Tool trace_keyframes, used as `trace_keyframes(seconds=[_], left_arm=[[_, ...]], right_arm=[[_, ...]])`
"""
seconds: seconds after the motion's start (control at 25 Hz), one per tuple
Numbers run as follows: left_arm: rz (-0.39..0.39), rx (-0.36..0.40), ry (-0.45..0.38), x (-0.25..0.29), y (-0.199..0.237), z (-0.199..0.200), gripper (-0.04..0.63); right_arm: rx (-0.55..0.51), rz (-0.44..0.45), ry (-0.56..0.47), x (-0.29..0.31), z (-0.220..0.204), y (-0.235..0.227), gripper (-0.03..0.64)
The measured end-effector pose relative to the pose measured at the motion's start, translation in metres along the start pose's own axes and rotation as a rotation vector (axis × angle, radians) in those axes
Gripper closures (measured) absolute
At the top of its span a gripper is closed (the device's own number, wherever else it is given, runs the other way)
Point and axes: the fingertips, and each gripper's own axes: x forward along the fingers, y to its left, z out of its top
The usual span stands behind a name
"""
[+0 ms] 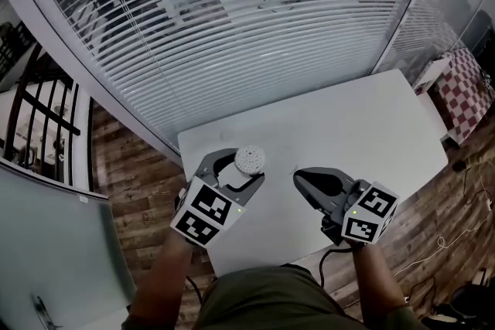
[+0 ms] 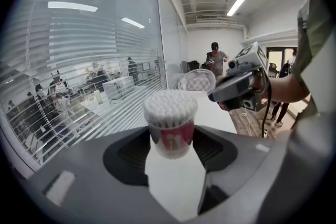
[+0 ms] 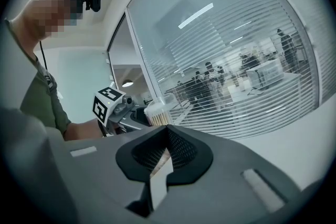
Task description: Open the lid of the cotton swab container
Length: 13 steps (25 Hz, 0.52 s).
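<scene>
The cotton swab container (image 1: 250, 160), a clear tub with a red label and white swab tips showing on top, stands upright between the jaws of my left gripper (image 1: 236, 172), which is shut on its sides. In the left gripper view the container (image 2: 170, 123) has no cover on it. Its clear round lid (image 2: 195, 78) hangs tilted just beyond it, its rim at the tip of my right gripper (image 2: 212, 96). That gripper (image 1: 300, 178) is shut, and its jaws seem to pinch the lid's rim. The right gripper view looks across at the container (image 3: 157, 113).
Both grippers hover over the near part of a white table (image 1: 348, 120). A glass wall with slatted blinds (image 1: 232, 35) runs behind it. A red-checkered item (image 1: 464, 85) sits off the table's right end. Cables lie on the wooden floor (image 1: 456, 243). A person (image 2: 215, 55) stands in the background.
</scene>
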Motion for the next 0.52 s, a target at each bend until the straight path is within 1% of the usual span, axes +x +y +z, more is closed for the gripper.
trace_keyframes(seconds=[0.52], left_arm=[[-0.008, 0.002, -0.003, 0.0039, -0.0023, 0.0042, 0.336]], right_arm=[[0.010, -0.007, -0.007, -0.0032, 0.0009, -0.0036, 0.604]])
